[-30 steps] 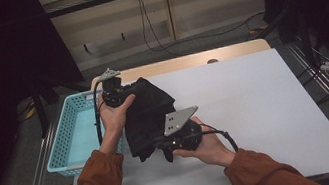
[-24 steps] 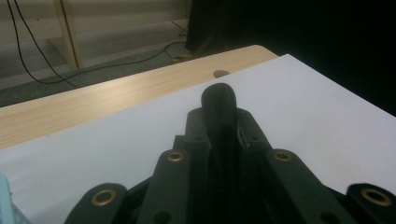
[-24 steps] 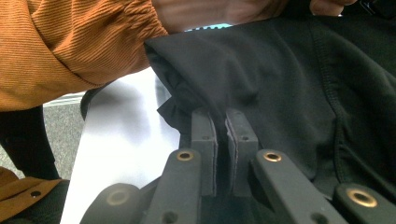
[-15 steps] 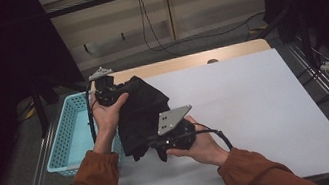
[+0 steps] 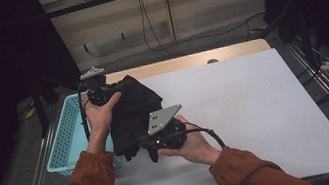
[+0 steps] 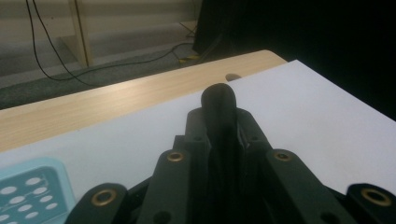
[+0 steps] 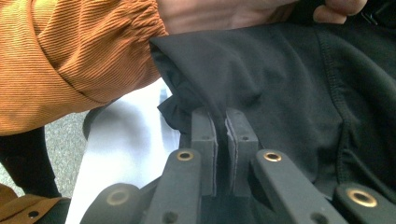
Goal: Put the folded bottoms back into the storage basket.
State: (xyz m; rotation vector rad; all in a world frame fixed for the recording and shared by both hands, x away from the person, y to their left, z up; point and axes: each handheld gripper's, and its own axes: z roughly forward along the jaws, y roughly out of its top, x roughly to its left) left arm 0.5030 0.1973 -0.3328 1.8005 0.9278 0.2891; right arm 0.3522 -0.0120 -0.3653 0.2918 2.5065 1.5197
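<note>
High view, left to right. At the left edge of the table stands a light blue basket [image 5: 66, 139], its perforated wall showing beside the person's left forearm. Just right of it, in the left-centre of the frame, a black garment [image 5: 130, 111] hangs bunched between the two grippers, held above the white table [image 5: 256, 107].

The left gripper [image 5: 97, 91], at the garment's upper left corner, has its jaws fully closed on a fold of the cloth; in the left gripper view the dark fabric [image 6: 219, 105] pokes out past the pinched tips. The right gripper [image 5: 153, 145], at the garment's lower edge in the lower centre of the frame, is likewise clamped tight on the cloth, the hem [image 7: 219, 112] squeezed between its pads in the right gripper view.

The step in hand appears to be carrying the garment, gripped at two points, toward the basket. The next move would call for bringing both hands over the basket rim, keeping the loose cloth from catching on the wall, before either grip is released.
</note>
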